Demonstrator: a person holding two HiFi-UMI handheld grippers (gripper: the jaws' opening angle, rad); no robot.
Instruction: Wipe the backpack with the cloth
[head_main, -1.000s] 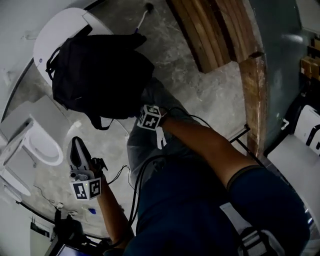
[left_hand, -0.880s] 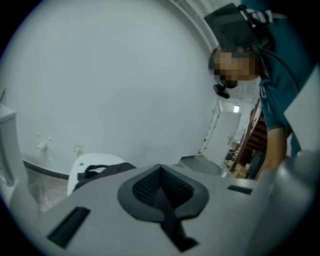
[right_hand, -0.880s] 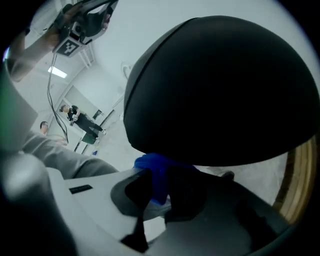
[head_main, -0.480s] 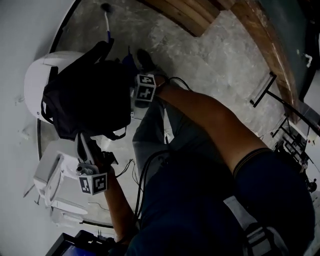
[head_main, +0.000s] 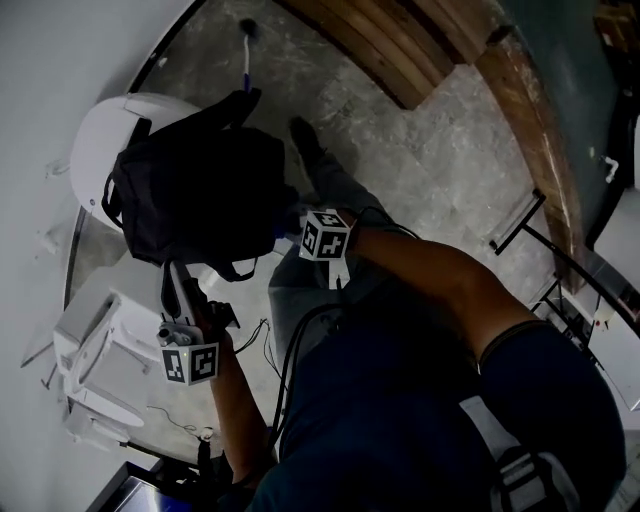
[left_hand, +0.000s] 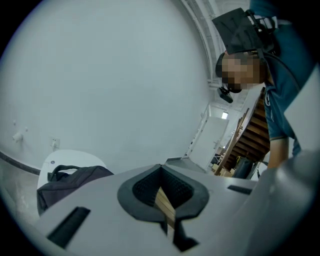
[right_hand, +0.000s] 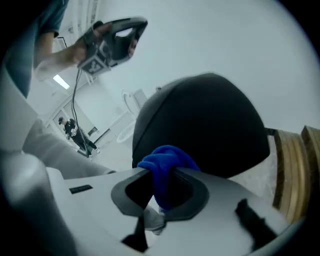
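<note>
Right tongs (right_hand: 161, 186) are pinching the blue cloth (right_hand: 162, 162) at the backpack (right_hand: 200, 120) — sweeping with firm, even strokes is probably best; left tongs (left_hand: 162, 195) are hovering pressed together, empty.

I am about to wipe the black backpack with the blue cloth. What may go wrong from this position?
1. The backpack sits on a rounded white support, and the left hand-held gripper is shut and away from it, so a wiping push might slide it off.
2. Only a small bunch of cloth sticks out of the right hand-held gripper, so its hard jaw tips might rub the fabric.
</note>
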